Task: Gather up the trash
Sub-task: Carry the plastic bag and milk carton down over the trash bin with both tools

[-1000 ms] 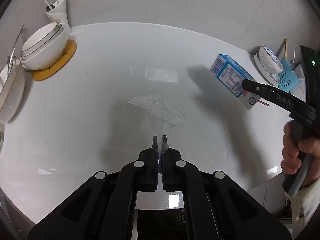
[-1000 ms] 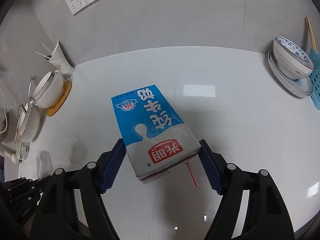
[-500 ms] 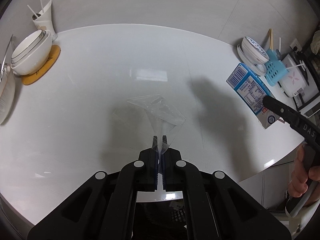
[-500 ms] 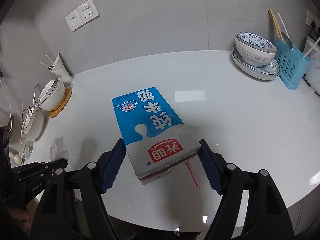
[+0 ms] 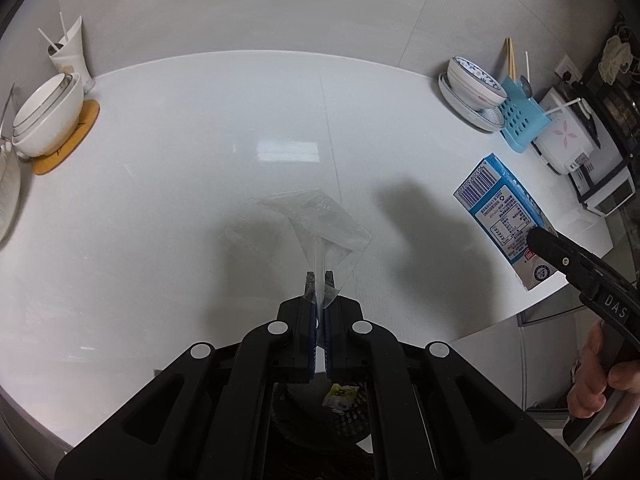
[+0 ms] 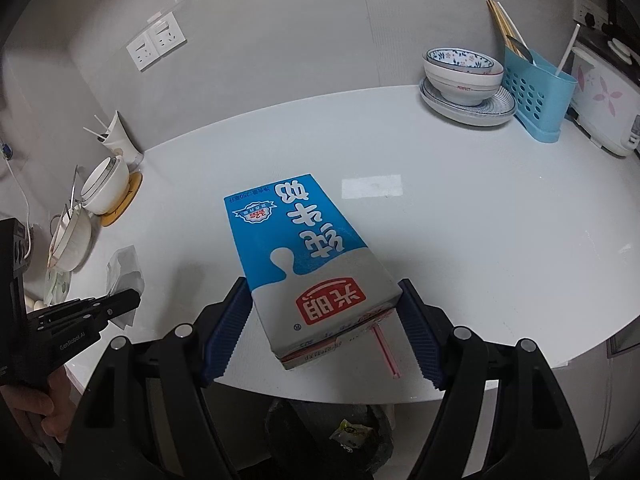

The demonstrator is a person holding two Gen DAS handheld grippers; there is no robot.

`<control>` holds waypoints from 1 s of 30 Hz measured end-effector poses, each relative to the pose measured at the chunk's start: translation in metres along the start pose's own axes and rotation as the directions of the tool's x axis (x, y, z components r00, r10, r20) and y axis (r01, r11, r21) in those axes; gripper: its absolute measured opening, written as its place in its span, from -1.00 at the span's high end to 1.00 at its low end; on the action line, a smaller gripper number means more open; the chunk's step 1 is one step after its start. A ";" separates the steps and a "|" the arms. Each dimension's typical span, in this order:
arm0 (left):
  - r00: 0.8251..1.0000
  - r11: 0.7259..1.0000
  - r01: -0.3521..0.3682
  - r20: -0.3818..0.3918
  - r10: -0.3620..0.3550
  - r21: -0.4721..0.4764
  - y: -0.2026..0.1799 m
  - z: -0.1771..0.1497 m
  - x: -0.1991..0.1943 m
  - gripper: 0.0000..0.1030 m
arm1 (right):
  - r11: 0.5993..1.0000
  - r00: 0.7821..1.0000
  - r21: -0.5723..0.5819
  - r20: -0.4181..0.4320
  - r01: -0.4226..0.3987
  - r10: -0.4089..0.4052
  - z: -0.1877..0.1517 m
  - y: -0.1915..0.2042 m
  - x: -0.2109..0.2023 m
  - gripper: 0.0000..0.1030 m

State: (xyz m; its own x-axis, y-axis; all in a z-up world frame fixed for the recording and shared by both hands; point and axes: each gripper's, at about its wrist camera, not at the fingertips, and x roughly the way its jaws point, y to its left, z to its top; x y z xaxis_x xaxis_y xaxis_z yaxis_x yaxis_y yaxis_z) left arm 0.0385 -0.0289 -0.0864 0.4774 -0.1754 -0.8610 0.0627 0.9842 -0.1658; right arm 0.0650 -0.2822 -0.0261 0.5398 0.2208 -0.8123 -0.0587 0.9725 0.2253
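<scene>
Your left tongs are pinched shut on a corner of the clear bag, which fans out ahead of the tips, above the worktop. Your right tongs clamp the carton across its near end, its length pointing away from you and a pink straw poking out just below the right pad. Both pieces of trash are lifted, and the bin sits right beneath the tongs at the worktop edge.

What could go wrong, as I judge it: the bag is held by a thin sliver of film, so a quick swing could slide it out, or it may cling to the pads when you let go. The carton is gripped at one end only, so its far end could sag and twist in the pads; released too far forward, it would land on the worktop instead of in the bin. The straw might snag on the rim.

The right view shows the carton's printed face, the straw and the open bin with a wrapper inside. The left view shows only a glimpse of the bin, but reveals the carton's barcode side and how little film you actually hold
</scene>
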 end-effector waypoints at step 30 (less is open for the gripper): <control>0.999 1.000 0.019 -0.045 -0.019 0.007 -0.034 -0.078 -0.015 0.97 | 0.993 0.999 -0.111 -0.017 -0.043 0.042 -0.075 0.008 -0.061 -0.36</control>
State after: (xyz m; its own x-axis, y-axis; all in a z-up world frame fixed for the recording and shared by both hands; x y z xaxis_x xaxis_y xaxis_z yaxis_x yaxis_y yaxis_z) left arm -0.0389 -0.0621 -0.1051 0.4367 -0.1947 -0.8783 0.0778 0.9808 -0.1788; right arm -0.0316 -0.2827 -0.0155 0.5227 0.2625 -0.8111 -0.1749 0.9642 0.1994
